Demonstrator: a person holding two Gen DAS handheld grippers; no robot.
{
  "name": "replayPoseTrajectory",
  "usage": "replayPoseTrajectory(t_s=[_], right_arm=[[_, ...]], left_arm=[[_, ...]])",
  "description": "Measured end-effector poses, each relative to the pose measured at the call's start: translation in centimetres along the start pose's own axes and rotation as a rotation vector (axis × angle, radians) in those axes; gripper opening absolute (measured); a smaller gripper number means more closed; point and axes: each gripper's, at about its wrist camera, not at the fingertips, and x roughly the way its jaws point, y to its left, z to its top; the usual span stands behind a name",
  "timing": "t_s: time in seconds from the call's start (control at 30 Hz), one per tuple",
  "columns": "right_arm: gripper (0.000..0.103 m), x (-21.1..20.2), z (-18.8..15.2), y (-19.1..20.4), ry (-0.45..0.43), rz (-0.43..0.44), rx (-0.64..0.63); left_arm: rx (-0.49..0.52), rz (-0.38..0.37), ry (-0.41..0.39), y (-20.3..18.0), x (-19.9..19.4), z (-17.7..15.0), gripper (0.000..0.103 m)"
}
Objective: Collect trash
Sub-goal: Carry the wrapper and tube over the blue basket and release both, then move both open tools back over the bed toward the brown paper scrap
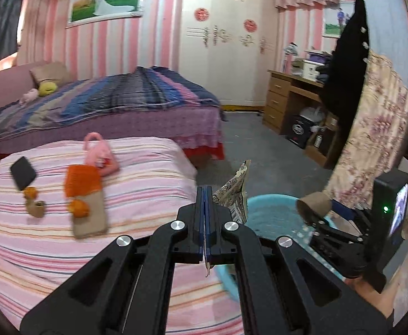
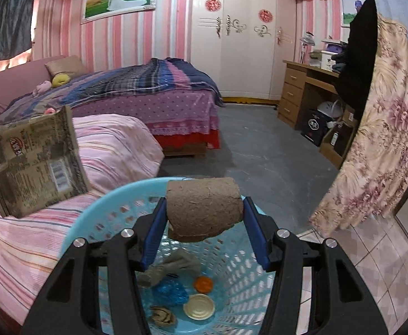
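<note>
My left gripper point(image 1: 205, 191) is shut on a printed snack wrapper point(image 1: 233, 192), which sticks out to the right of its blue pads, beside the striped bed. In the right wrist view the same wrapper point(image 2: 33, 162) hangs at the left, over the bed's edge. My right gripper point(image 2: 205, 203) is shut on a brown cardboard tube point(image 2: 204, 209), held crosswise between its pads above the light blue basket point(image 2: 92, 217). The left wrist view shows that tube point(image 1: 314, 205) over the basket's rim point(image 1: 273, 198). In the basket lie crumpled paper point(image 2: 173, 268), a blue wrapper point(image 2: 170, 293), an orange cap point(image 2: 203, 284) and a tin lid point(image 2: 199, 310).
On the striped bed point(image 1: 137, 173) lie a black flat case point(image 1: 22, 173), an orange-and-beige pouch point(image 1: 85, 195), a pink bag point(image 1: 99, 153), orange pieces point(image 1: 78, 208) and a small cardboard scrap point(image 1: 36, 208). A floral curtain point(image 2: 371, 153) hangs at the right; a wooden desk point(image 2: 301, 83) stands behind.
</note>
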Motion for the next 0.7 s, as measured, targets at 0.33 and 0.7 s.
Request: replayPoseTrajectory(t_s=[0.33,0.7], right_arm=[[0.054,0.3,-0.8,-2.0,0.018,-0.011,0.045],[0.054,1.3,-1.0,-1.0,0.041,-0.017,0.020]], left_arm=[[0.027,-0.057,0.069,-2.7,4.5,-1.8,0.028],[0.050,0.034,0.050,0.7,5.5,-2.3,0.093]])
